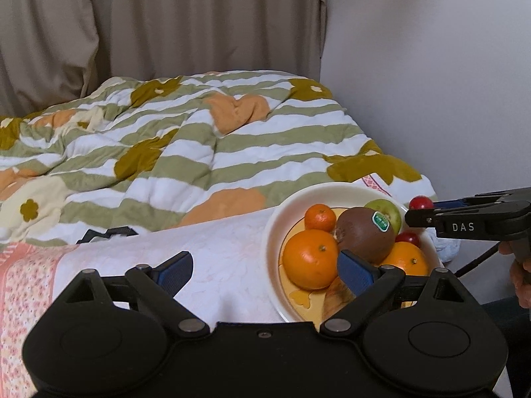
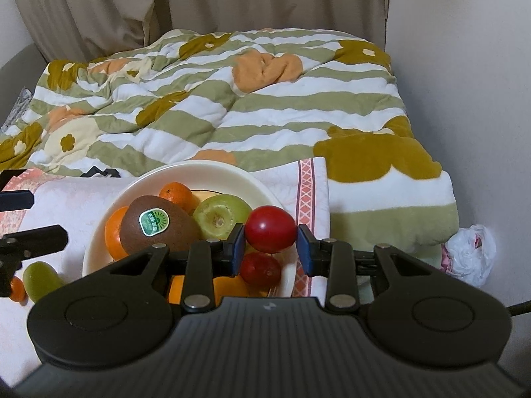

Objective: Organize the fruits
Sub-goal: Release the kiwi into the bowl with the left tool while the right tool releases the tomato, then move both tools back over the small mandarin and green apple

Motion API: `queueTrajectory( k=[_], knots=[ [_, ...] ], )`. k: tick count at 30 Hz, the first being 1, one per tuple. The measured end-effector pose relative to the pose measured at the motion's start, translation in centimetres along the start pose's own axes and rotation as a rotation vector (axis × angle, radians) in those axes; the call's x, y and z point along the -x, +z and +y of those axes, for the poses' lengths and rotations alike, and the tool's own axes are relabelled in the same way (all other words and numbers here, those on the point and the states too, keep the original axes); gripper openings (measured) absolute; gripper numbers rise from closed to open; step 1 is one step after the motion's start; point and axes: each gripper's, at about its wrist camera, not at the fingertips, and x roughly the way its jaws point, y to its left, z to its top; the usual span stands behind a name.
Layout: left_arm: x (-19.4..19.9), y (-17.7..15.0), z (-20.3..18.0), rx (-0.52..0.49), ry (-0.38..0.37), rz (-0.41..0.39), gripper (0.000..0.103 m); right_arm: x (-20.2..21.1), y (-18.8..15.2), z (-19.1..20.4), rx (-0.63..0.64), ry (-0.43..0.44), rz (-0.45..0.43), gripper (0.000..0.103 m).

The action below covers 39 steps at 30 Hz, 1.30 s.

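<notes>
Kiwi (image 2: 156, 232) with green sticker, unreadable, right tongs (image 1: 418, 211) marked DAS

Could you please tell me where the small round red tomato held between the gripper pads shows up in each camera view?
Left wrist view: the small round red tomato is far right, at the right gripper tip.
Right wrist view: it is centre, between blue pads.
Shared landmark: brown kiwi with green sticker.

"DAS" was read in pale letters on the right gripper (image 1: 418, 206) — the kiwi (image 2: 156, 229) sticker's print was too small to read.
</notes>
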Motion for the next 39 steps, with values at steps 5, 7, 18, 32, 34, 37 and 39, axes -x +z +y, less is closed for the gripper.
queueTrajectory(
  k=[5, 7, 18, 32, 34, 37, 39],
  knots=[
    [1.2, -0.5, 0.6, 0.021, 0.019, -0.012, 0.096, 0.9, -0.3, 0.0, 0.007, 0.000, -0.038, 0.091],
    [1.8, -0.7, 0.7, 0.029, 0.027, -0.019, 0.096, 1.5, -0.4, 0.1, 0.008, 0.000, -0.050, 0.093],
    [7.1, -2.1, 1.1, 0.064, 0.075, -0.106, 0.096, 6.7, -1.3, 1.4, 0.019, 0.005, -0.113, 0.093],
    [17.5, -5.9, 4.9, 0.167, 0.223, -0.240, 0.102, 15.5, -1.6, 8.1, 0.080, 0.093, -0.229, 0.093],
    [18.3, -6.6, 5.8, 0.175, 0.241, -0.239, 0.102, 16.3, -1.9, 9.7, 0.095, 0.112, -0.245, 0.093],
    [19.1, -7.7, 7.2, 0.195, 0.257, -0.232, 0.102, 17.2, -2.4, 12.1, 0.118, 0.126, -0.256, 0.097],
    [19.7, -8.4, 8.3, 0.206, 0.257, -0.228, 0.102, 17.7, -2.9, 13.8, 0.131, 0.132, -0.262, 0.101]
  ],
)
